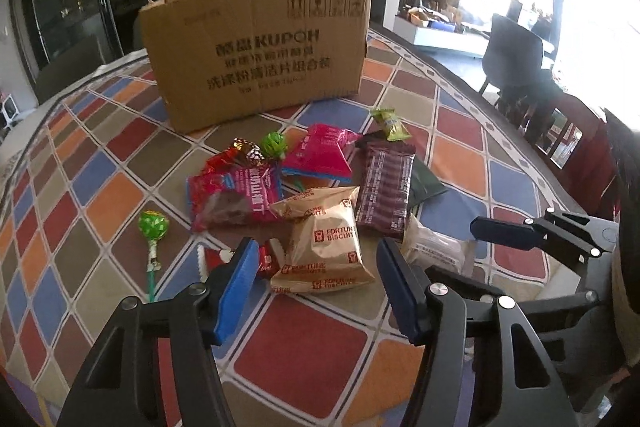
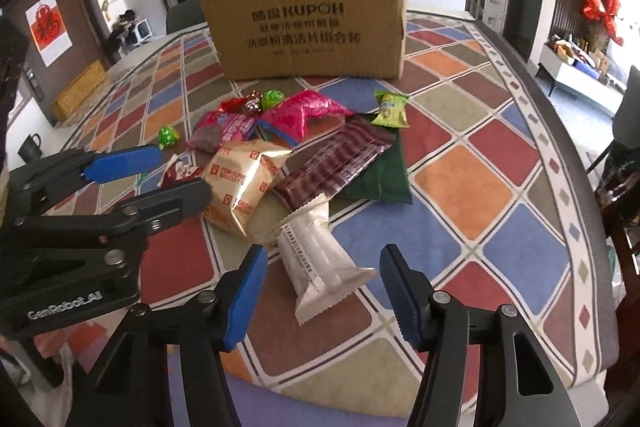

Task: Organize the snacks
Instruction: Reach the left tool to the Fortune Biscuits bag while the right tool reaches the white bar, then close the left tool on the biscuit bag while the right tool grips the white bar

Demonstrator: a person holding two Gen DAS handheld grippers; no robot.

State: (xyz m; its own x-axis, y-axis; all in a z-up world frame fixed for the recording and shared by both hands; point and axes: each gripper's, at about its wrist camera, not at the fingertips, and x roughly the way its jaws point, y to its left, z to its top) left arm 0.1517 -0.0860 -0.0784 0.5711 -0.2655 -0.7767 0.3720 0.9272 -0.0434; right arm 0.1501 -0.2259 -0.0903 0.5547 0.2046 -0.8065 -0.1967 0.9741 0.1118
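A pile of snacks lies on the table in front of a cardboard box point(image 1: 256, 51) point(image 2: 308, 15). My left gripper point(image 1: 316, 259) is open, its fingers either side of a gold Fortune Biscuits bag point(image 1: 324, 247) point(image 2: 240, 183), just short of it. My right gripper point(image 2: 324, 263) is open around a white wrapped bar point(image 2: 320, 263), which shows partly in the left wrist view point(image 1: 434, 245). Other snacks: a maroon bar point(image 1: 384, 187) point(image 2: 332, 159), pink packets point(image 1: 236, 195) point(image 1: 320, 155), a dark green packet point(image 2: 380, 175), a small green sachet point(image 1: 390, 125) point(image 2: 388, 109), green lollipops point(image 1: 154, 227) point(image 1: 274, 143).
The table has a colourful diamond-patterned cloth point(image 1: 100, 187) point(image 2: 500, 187). A small red packet point(image 1: 264, 259) lies by the left finger. Dark chairs point(image 1: 516, 55) stand beyond the table's right edge. A black mug point(image 2: 30, 147) sits at the far left.
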